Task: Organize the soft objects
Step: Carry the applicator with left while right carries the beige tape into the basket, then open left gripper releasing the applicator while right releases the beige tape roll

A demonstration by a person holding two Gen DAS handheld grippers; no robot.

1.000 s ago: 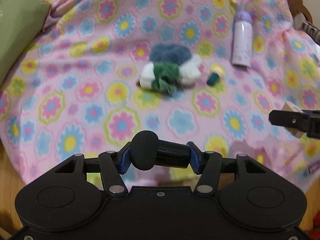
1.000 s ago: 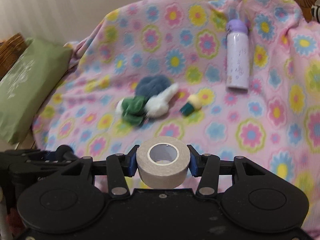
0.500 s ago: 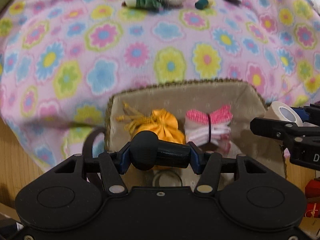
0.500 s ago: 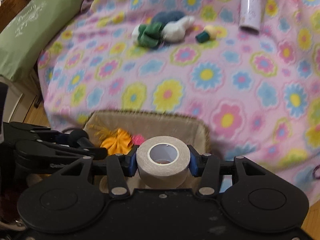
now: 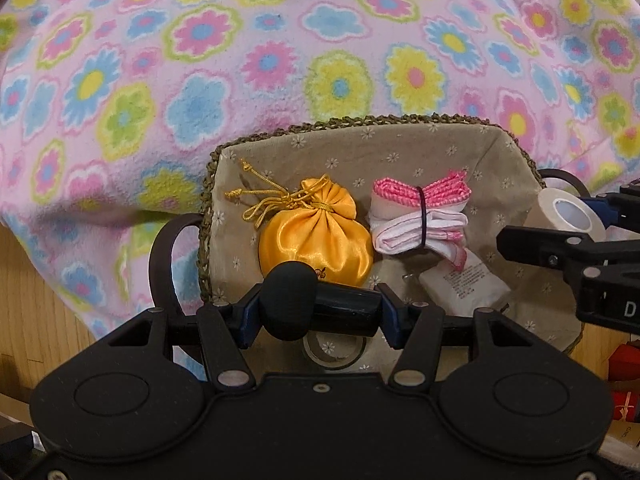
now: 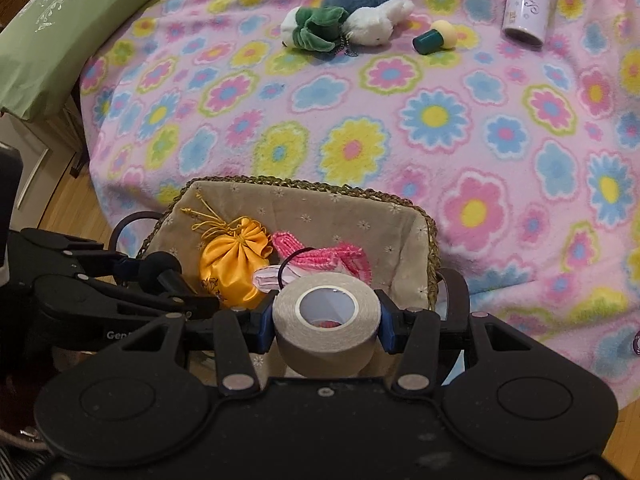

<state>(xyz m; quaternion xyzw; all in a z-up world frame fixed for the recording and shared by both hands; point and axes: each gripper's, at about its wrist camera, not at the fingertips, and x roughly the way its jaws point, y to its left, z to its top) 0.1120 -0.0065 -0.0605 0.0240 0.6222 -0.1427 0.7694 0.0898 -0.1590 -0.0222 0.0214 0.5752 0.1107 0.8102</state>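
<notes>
Both clamped — left gripper (image 5: 319,307) black cylinder (image 5: 320,307), right gripper (image 6: 326,318) tape roll (image 6: 326,320)

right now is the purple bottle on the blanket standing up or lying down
Lying down. In the right wrist view the purple bottle rests lengthwise on the flowered blanket, its flat base end facing the camera.

One basket (image 6: 430,236); two tape rolls (image 6: 326,320); one pouch (image 5: 316,236)
</notes>
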